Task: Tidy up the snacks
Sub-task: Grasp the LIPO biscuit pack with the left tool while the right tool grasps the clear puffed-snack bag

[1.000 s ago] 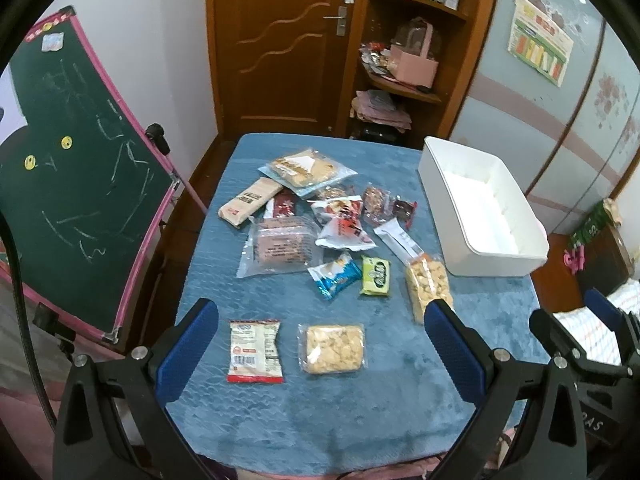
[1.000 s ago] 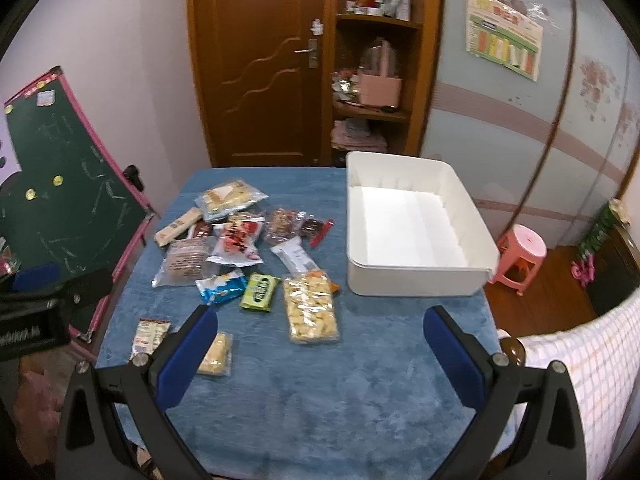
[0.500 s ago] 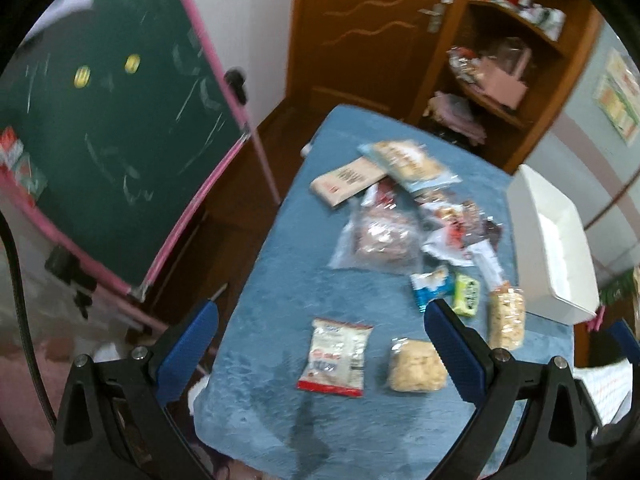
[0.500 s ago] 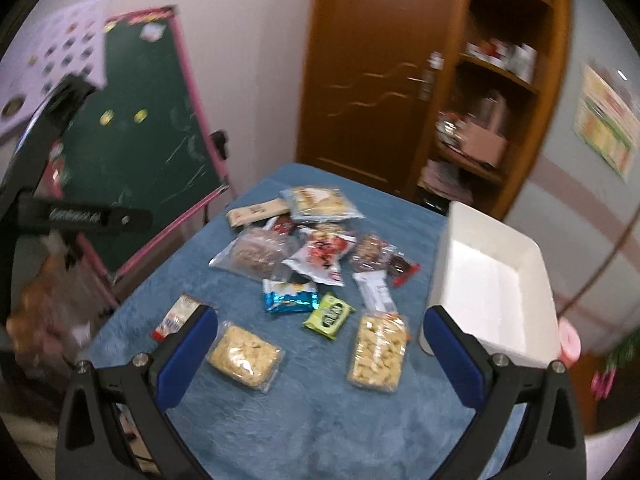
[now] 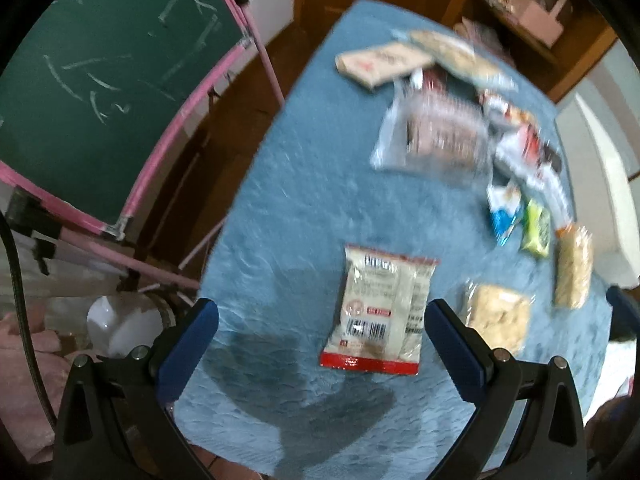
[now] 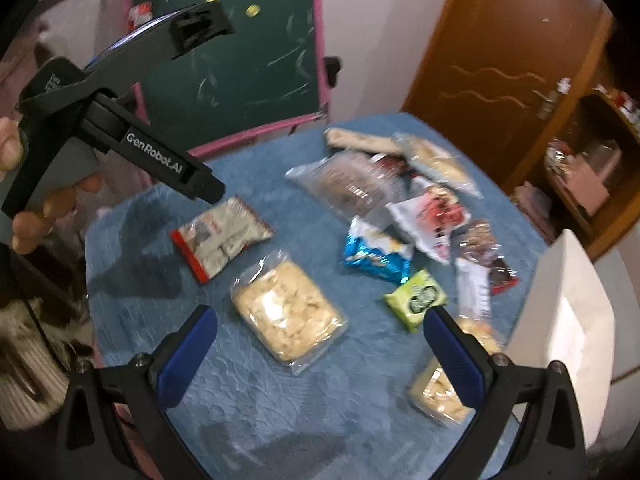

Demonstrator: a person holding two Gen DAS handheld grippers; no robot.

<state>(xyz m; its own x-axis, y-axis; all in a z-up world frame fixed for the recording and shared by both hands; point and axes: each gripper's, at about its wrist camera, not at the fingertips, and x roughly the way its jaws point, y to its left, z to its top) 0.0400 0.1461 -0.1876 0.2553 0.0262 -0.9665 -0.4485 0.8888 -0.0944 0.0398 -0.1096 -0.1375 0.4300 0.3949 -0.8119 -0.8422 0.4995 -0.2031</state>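
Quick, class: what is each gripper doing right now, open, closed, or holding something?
Left gripper: open, holding nothing, above the red-edged snack packet.
Right gripper: open, holding nothing.

Green chalkboard (image 5: 100,60) stands beside brown door (image 6: 500,40).

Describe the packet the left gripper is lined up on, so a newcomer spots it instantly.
On the blue tablecloth, look at the near end, apart from the main snack pile. The white packet lies flat there; unlike the clear cracker bag beside it, it has red edges and a barcode.

Dim indoor light. I see motion blur smearing the far snack packets (image 5: 444,132); fisheye bending and black vignette at edges; soft gripper shadow on the blue tablecloth (image 5: 280,364).
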